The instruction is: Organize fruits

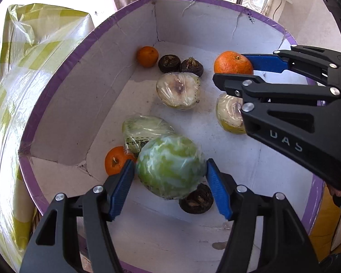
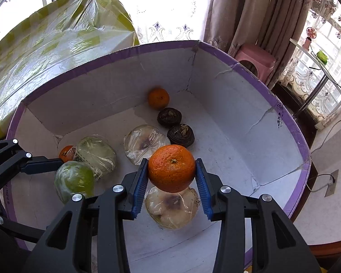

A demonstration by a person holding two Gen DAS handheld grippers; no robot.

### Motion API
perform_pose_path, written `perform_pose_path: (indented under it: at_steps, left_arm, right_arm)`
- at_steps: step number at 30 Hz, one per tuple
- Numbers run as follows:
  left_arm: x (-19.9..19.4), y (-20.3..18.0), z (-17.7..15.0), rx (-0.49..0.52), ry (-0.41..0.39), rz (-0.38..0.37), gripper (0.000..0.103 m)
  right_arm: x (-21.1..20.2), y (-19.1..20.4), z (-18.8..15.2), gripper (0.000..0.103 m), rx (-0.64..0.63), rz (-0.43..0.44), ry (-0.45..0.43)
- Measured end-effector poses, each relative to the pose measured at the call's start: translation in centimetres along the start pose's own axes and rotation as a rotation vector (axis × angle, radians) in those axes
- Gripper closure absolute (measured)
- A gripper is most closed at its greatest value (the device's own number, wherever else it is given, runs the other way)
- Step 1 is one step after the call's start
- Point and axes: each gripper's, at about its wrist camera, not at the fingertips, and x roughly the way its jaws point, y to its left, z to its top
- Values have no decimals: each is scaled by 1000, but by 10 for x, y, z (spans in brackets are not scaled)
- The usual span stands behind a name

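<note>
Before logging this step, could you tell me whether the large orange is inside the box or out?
Inside: the large orange hangs over the box floor.

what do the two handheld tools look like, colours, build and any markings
Both tools look alike: the left tool and right tool have matte black angular plastic linkage arms with triangular cut-outs, round silver pivot bolts, and blue ribbed pads on the fingers. The right tool's body carries raised lettering, seen in the left wrist view. No cables or sleeves show.

Both handheld tools, the left gripper (image 1: 170,187) and the right gripper (image 2: 171,187), are matte black plastic linkages with triangular cut-outs, joined by round silver screw heads. Their fingers carry ribbed blue pads (image 2: 139,187). Raised letters mark one black arm.
</note>
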Motion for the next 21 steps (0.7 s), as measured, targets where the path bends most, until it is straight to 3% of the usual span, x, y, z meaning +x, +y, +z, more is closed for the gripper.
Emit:
perform_pose_path:
  at_steps: [4, 8, 11, 13, 14, 15, 16, 21]
  left_arm:
    - [5, 1, 5, -7, 0, 40, 37]
    - [3, 4, 6, -19, -14, 34, 35]
    - [-3, 3, 4, -19, -39, 24, 29]
    - [-9, 3, 3, -30, -63, 11, 28]
    - [-14, 4, 2, -37, -78, 5, 27]
    - [-19, 5, 0, -45, -95, 11, 20]
    - [-25, 8, -1, -67, -113, 31, 4]
    - [-56, 29, -20, -207, -212, -31, 2]
  right_arm:
    - [1, 0, 0, 61, 5, -4, 4]
    - [1, 0, 1, 57, 3, -13, -3]
    - [-3, 0, 1, 41, 8, -22, -18]
    - [-9, 1, 2, 24, 13, -31, -43]
    - [-13, 1, 2, 23, 17, -36, -54]
    - [-17, 0, 3, 21, 25, -40, -64]
    - [-21, -1, 3, 18, 35, -42, -75]
    - [-45, -8, 3, 17, 104, -69, -125]
